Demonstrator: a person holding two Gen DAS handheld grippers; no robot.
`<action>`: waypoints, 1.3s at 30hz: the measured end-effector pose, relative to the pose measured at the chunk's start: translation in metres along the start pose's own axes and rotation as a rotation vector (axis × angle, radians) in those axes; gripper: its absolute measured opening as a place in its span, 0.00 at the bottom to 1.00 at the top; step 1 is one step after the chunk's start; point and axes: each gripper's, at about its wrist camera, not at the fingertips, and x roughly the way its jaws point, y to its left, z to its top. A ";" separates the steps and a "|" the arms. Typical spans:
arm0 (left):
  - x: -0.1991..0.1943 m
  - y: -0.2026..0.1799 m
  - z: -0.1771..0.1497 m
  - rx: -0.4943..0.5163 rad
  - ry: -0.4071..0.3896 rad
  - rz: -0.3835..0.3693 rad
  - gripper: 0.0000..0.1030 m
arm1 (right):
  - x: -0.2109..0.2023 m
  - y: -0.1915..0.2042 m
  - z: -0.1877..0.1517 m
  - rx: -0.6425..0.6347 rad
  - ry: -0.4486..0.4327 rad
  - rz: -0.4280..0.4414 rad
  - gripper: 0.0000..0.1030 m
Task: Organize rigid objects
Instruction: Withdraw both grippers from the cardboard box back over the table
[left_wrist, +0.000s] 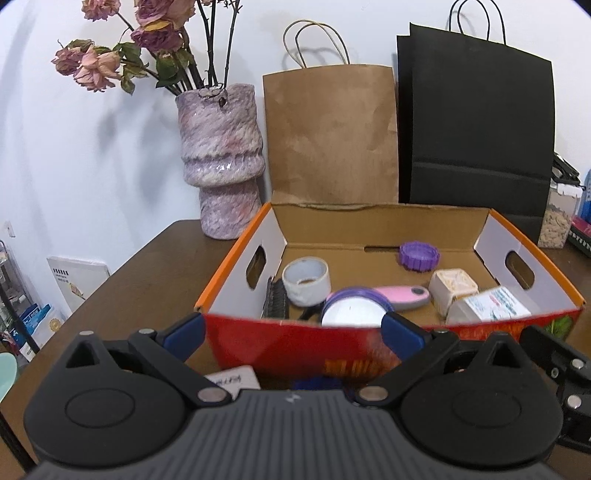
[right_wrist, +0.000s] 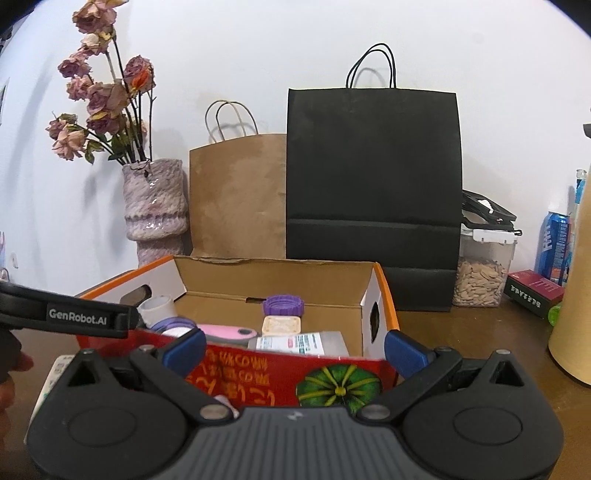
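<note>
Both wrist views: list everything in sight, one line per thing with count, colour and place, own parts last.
cardboard box: 1, red front, orange rim, table centre
tape roll: 1, white, box left
purple cap: 1, box back
round lid: 1, purple rim, white middle, box front
pink handle: 1, box middle
cream tub: 1, box right
white packet: 1, box front right
black comb-like item: 1, box left
vase: 1, mauve, dried roses, back left
brown bag: 1, behind box
black bag: 1, back right
seed container: 1, clear, right
blue can: 1, far right
table: 1, dark brown
left gripper: black, blue pads, jaws open
right gripper: same, jaws open
</note>
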 end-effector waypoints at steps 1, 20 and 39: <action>-0.003 0.000 -0.003 0.001 0.004 0.001 1.00 | -0.003 0.000 -0.002 -0.002 0.002 -0.001 1.00; -0.052 0.010 -0.043 0.013 0.047 0.000 1.00 | -0.055 0.011 -0.025 -0.044 0.071 0.014 1.00; -0.072 0.017 -0.067 0.018 0.095 -0.012 1.00 | -0.075 0.017 -0.038 -0.069 0.139 -0.007 1.00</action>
